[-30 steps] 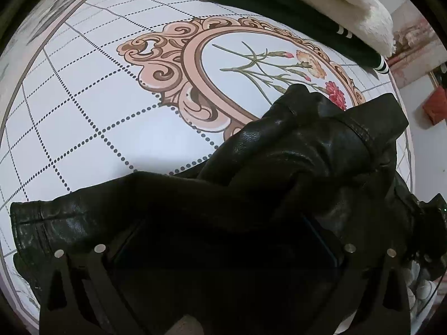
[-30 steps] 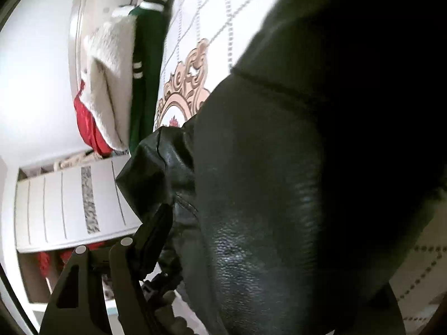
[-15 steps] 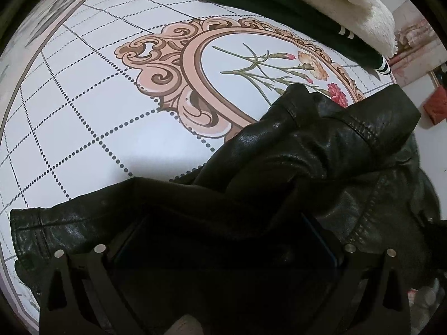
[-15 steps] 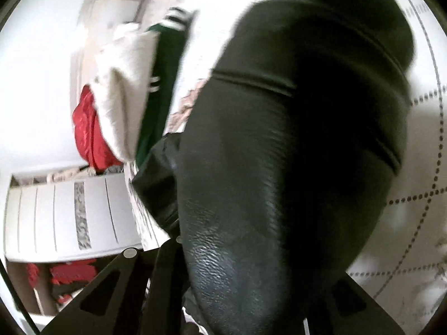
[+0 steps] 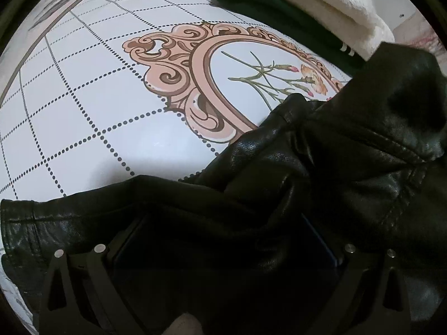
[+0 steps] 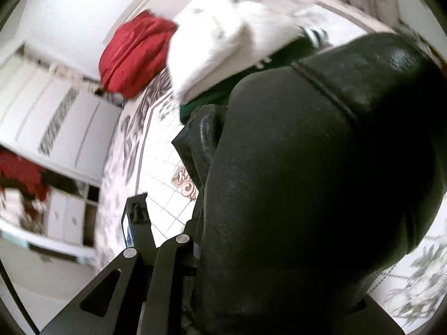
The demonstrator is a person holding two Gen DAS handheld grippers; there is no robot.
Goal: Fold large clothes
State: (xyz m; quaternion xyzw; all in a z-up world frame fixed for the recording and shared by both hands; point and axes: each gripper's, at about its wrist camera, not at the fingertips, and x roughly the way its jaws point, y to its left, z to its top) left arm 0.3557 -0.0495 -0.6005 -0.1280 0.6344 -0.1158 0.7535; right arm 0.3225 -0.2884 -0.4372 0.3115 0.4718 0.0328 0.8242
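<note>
A black leather jacket (image 5: pixel 321 173) lies bunched on a white patterned bed cover (image 5: pixel 92 117). My left gripper (image 5: pixel 223 254) sits low over it; its fingertips are buried under the leather, and the jaws stand wide with jacket between them. In the right wrist view the jacket (image 6: pixel 321 173) fills most of the frame, lifted off the cover. My right gripper (image 6: pixel 201 240) is shut on a fold of the jacket; its left finger (image 6: pixel 137 217) shows, the other is hidden behind leather.
A folded cream fleece (image 5: pixel 329 2) lies on a folded green garment (image 5: pixel 276 14) at the far edge of the bed. In the right wrist view, a red cloth (image 6: pixel 134 53) lies past them and white cabinets (image 6: pixel 56 128) stand at the left.
My right gripper has lifted and swung the jacket part up toward the folded pile. In the left wrist view, the jacket's right part has risen and spread. My left gripper has stayed put.
</note>
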